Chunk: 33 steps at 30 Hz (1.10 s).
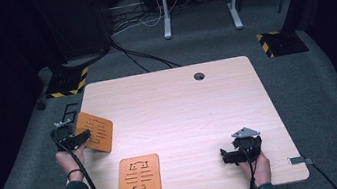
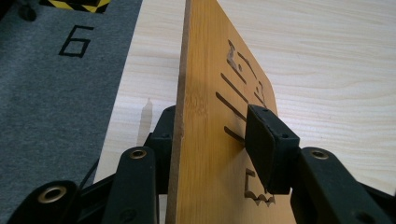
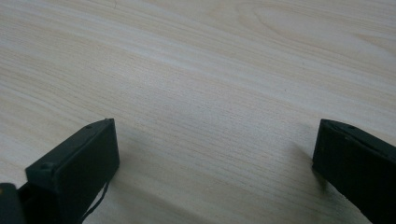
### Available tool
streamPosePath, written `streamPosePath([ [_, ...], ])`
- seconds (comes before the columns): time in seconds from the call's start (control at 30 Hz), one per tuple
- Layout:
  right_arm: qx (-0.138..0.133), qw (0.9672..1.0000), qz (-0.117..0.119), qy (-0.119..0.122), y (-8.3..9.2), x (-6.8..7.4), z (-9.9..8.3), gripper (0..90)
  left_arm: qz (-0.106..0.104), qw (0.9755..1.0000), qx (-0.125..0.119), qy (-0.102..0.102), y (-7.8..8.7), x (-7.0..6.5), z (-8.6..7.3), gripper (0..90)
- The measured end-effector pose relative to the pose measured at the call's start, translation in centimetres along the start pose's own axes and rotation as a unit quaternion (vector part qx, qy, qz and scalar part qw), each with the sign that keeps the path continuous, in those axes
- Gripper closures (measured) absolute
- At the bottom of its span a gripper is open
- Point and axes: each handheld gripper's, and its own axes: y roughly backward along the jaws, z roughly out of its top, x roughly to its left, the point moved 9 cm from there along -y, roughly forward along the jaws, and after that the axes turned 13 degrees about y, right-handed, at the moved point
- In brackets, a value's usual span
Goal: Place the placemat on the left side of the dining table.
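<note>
Your left gripper (image 2: 212,140) straddles the tilted wooden board (image 2: 210,154) at the table's (image 1: 183,102) left edge; its jaws stand apart, the right pad clear of the face. A second board (image 1: 139,176) lies flat near you. Your right gripper (image 3: 215,158) rests wide apart, holding nothing.

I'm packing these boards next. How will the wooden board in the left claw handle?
The wooden board looks thin, flat and rigid, so probably stiff and light. Its smooth face may slip between the pads, which look loosened.
</note>
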Motion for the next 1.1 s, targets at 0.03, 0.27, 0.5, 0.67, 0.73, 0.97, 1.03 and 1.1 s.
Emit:
streamPosePath([
  [0.03, 0.0, 1.0, 0.0, 0.0, 0.0, 0.0, 0.0, 0.0, -0.001, 1.0, 0.002, 0.0, 0.0, 0.1, 0.0, 57.0],
  [0.27, 0.0, 1.0, 0.001, 0.0, 0.0, 0.0, 0.0, 0.0, -0.008, 1.0, 0.002, -0.003, -0.2, 0.4, -0.1, 55.9],
  [0.5, 0.0, 1.0, 0.0, -0.001, 0.0, 0.0, 0.0, 0.0, -0.021, 0.9997, 0.009, 0.006, -0.5, 1.1, -0.2, 54.5],
  [0.67, 0.0, 1.0, 0.001, -0.001, 0.0, 0.0, 0.0, 0.0, -0.037, 0.9991, 0.02, 0.009, -0.8, 1.0, -0.4, 54.3],
  [0.73, 0.0, 1.0, 0.001, -0.001, 0.0, 0.0, 0.0, 0.0, -0.038, 0.999, 0.02, 0.009, -0.9, 1.0, -0.5, 54.2],
  [0.97, 0.0, 1.0, 0.001, -0.001, 0.0, 0.0, 0.0, 0.0, -0.032, 0.9992, 0.023, 0.004, -1.1, 1.0, -0.5, 52.6],
  [1.03, 0.0, 1.0, 0.001, -0.001, 0.0, 0.0, 0.0, 0.0, -0.025, 0.9993, 0.027, -0.002, -1.3, 1.0, -0.6, 50.8],
  [1.1, 0.0, 1.0, 0.001, -0.001, 0.0, 0.0, 0.0, 0.0, -0.02, 0.9993, 0.031, -0.007, -1.4, 1.1, -0.7, 49.6],
])
